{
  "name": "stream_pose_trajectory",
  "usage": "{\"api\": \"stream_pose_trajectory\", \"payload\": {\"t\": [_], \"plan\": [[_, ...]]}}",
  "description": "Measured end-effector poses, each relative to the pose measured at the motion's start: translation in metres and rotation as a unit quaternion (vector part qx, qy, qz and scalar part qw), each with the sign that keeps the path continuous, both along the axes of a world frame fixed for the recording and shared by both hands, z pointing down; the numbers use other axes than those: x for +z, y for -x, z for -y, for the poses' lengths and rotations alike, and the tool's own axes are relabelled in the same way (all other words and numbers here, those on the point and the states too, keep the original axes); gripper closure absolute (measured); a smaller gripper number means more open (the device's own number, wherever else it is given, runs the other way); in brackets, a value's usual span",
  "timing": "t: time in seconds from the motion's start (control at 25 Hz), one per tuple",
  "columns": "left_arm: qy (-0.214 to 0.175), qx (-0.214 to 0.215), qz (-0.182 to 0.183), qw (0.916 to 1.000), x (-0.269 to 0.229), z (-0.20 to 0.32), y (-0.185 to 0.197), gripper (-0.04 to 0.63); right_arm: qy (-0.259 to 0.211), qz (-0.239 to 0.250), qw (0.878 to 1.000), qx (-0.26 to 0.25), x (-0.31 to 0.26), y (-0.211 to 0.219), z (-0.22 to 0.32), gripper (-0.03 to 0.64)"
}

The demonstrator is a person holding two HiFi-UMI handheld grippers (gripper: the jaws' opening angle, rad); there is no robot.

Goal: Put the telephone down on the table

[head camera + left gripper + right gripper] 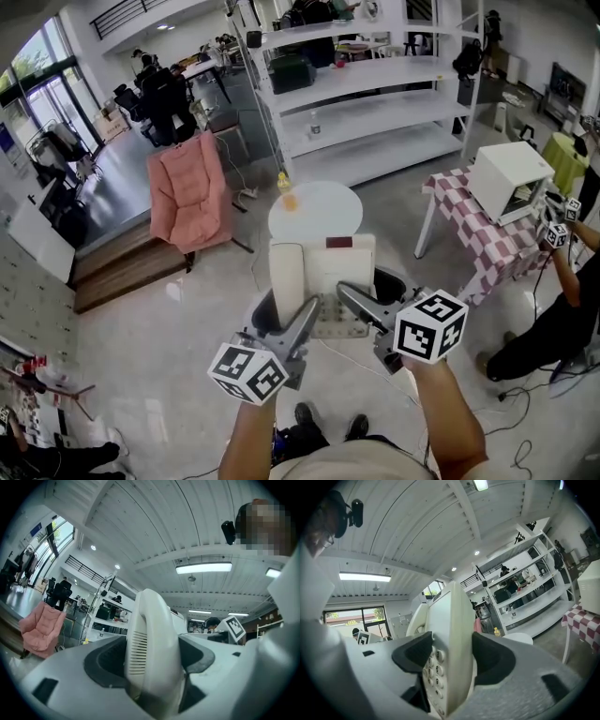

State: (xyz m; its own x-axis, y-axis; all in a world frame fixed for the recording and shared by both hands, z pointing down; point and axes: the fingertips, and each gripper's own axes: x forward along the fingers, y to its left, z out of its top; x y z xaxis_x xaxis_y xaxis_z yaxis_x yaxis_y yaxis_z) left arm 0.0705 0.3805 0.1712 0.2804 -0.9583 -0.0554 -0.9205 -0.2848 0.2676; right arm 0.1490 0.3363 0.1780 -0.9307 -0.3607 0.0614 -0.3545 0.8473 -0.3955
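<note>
Okay, you have the telephone (323, 272) up in the air between both tools, on the near side of the round white table (333, 211) and not resting on anything. Your left gripper (302, 323) is clamped on the handset (150, 639), jaws tight against both its sides. Your right gripper (361, 309) pinches the body by its thin edge, with the keypad (433, 667) pressed against one pad.

That split hold looks like the main hazard. You grip two parts, one each, so if your hands drift apart or tilt differently, the handset is likely to lift out of its cradle, or the body could swing on that narrow pinch. Keep both hands moving as one.

Next, the drop. From up here I cannot tell whether the phone is over the tabletop or short of it. Open either jaw too early and it probably goes to the floor, so bring it down until it touches before you let go.

Watch the small yellow bottle (287, 195) at the far left edge of the table too. It stands on the handset's side, and a wide sweep of your left hand could knock it over. Aim for the bare middle or right of the top.
</note>
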Motion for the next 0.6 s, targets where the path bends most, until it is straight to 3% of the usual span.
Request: {"api": "stream_pose_trajectory", "payload": {"t": [0.28,0.6], "plan": [[0.003,0.020,-0.005,0.9998,-0.001,0.037,0.007,0.268,-0.002,-0.007,1.000,0.022,0.000,0.006,0.034,0.362],[-0.014,0.071,-0.018,0.9972,-0.008,0.095,0.036,0.268,-0.013,-0.018,0.997,0.069,-0.011,0.030,0.084,0.363]]}}
